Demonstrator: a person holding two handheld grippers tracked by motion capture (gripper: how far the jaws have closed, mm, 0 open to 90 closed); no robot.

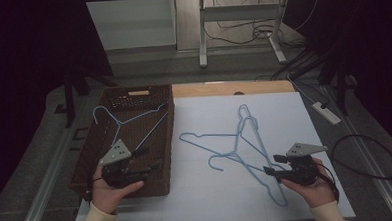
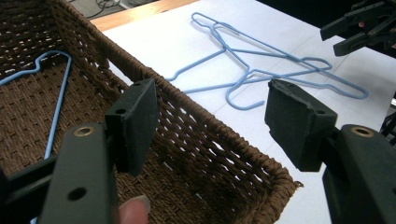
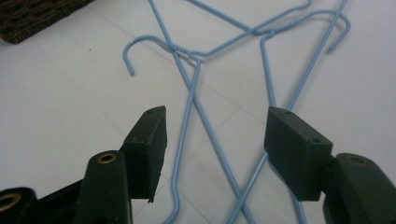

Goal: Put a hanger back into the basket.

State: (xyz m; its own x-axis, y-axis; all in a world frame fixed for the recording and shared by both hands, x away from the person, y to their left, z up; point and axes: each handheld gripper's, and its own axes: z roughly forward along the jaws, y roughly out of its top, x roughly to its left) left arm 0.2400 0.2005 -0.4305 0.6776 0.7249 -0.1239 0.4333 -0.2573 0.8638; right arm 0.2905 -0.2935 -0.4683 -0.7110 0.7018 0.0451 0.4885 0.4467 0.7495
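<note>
work: moving blue wire hangers off the bench (image 1: pixel 294 111) into the basket (image 1: pixel 160 187), judging by how things lie.
done: one hanger (image 1: pixel 129 121) already lies in the basket, its hook toward the far left corner.
left: a tangle of hangers (image 1: pixel 238 148) lies on the white bench sheet, right of the basket; it looks like three, but the wires cross so I cannot count for certain.
progress: early, I judge; most of the hangers are outside the basket.
left gripper (image 1: pixel 143 160): held over the basket's near end, fingers (image 2: pixel 135 123) spread wide, nothing between them; its own view looks past them over the basket rim to the tangle.
right gripper (image 1: pixel 271 164): low at the near right end of the tangle, fingers (image 3: pixel 147 149) wide apart and gripping nothing.
hangers vs right fingers: in the right gripper view crossing wires run through the gap between the fingers, lying on the bench beneath; the pads are not pressing on any wire.
step in hand: probably lining up to pinch one hanger's arm near its lower end.
risk: the wires overlap, so lifting one may drag the others.
</note>
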